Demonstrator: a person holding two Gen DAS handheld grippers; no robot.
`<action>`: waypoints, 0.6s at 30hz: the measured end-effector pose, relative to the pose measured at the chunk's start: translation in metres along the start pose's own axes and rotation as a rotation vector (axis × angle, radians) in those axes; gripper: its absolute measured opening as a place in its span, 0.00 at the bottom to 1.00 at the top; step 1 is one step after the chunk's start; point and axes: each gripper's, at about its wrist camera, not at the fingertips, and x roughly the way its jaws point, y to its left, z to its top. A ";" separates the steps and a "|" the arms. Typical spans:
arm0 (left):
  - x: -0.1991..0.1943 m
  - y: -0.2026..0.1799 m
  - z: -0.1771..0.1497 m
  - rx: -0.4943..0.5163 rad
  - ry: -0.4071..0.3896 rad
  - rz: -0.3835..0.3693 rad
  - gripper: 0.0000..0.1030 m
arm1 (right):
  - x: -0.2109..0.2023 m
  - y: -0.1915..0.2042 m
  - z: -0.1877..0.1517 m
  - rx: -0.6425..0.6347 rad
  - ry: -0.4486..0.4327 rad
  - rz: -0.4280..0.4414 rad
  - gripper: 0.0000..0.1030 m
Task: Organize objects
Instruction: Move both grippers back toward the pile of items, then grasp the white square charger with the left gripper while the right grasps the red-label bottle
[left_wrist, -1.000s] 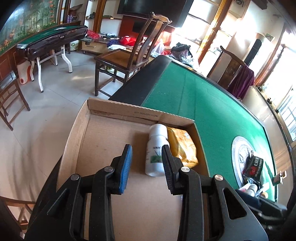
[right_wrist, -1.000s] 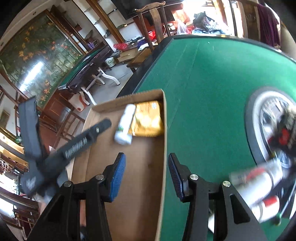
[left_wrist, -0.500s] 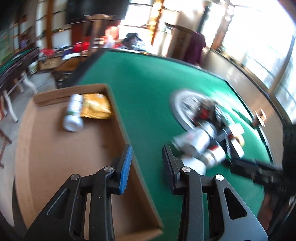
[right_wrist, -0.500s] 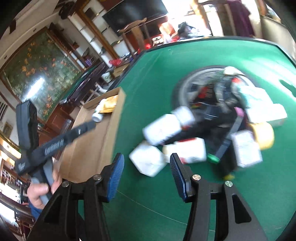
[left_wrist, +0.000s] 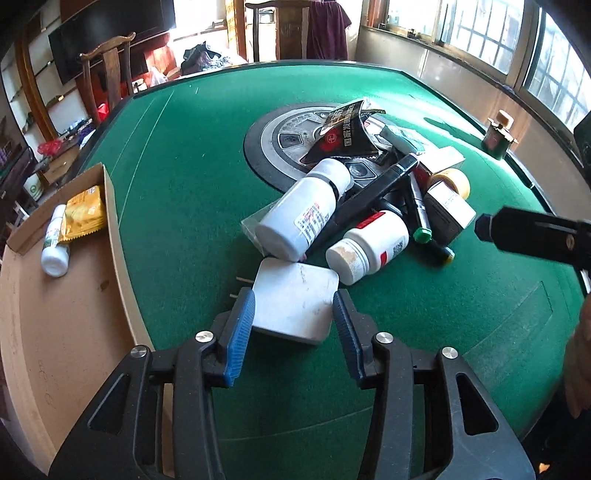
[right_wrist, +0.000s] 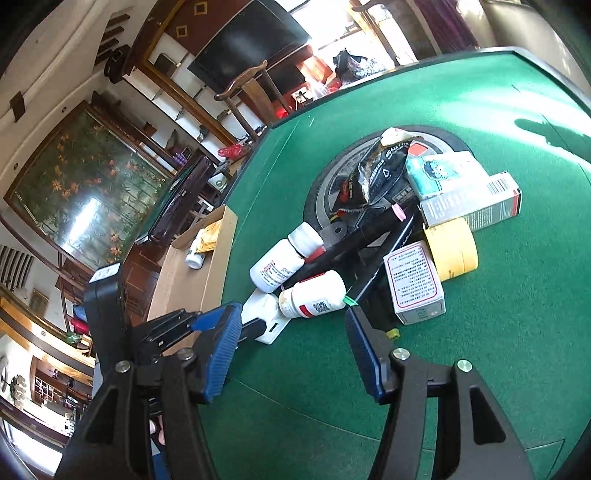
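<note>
The left hand-held gripper (left_wrist: 293, 319) was spread wide, its blue pads to either side of the white plug adapter (left_wrist: 295, 299) lying flat on the green table (left_wrist: 177, 155), with a small gap on each side and no contact; judged to be lining up for a pinch across the flat body. The adapter's two prongs pointed toward 9 o'clock, away from the pile, which left its broad sides free for the pads. The right hand-held gripper (right_wrist: 291, 341) was also open and held nothing, hanging short of the pile with the smaller pill bottle (right_wrist: 314, 293) ahead of it at 12 o'clock; its role was unclear. The cardboard box (left_wrist: 114, 236) sat at 9 o'clock of the adapter in the left view, at the table edge, and was judged the destination, since it already held two things: one small white bottle (left_wrist: 55, 243) and one yellow sachet (left_wrist: 83, 214), touching, at its far end. Most of the box floor was bare. Count in the pile, centred over the round hub (left_wrist: 280, 140): two white pill bottles (the larger (left_wrist: 303, 214) leaning on the smaller), one black foil pouch (left_wrist: 345, 133), one yellow tape roll (right_wrist: 452, 247), at least two cartons. The number of pens could not be told. Sorting judged to be early.
</note>
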 end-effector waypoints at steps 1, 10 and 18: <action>0.001 -0.001 0.002 0.002 -0.005 0.005 0.45 | 0.001 0.000 -0.001 -0.003 0.006 0.001 0.57; 0.002 0.012 -0.002 -0.011 -0.018 0.022 0.52 | 0.010 -0.001 -0.004 -0.003 0.026 -0.005 0.57; 0.013 0.002 -0.001 0.035 0.025 -0.002 0.55 | 0.012 0.001 -0.004 0.005 0.030 0.005 0.60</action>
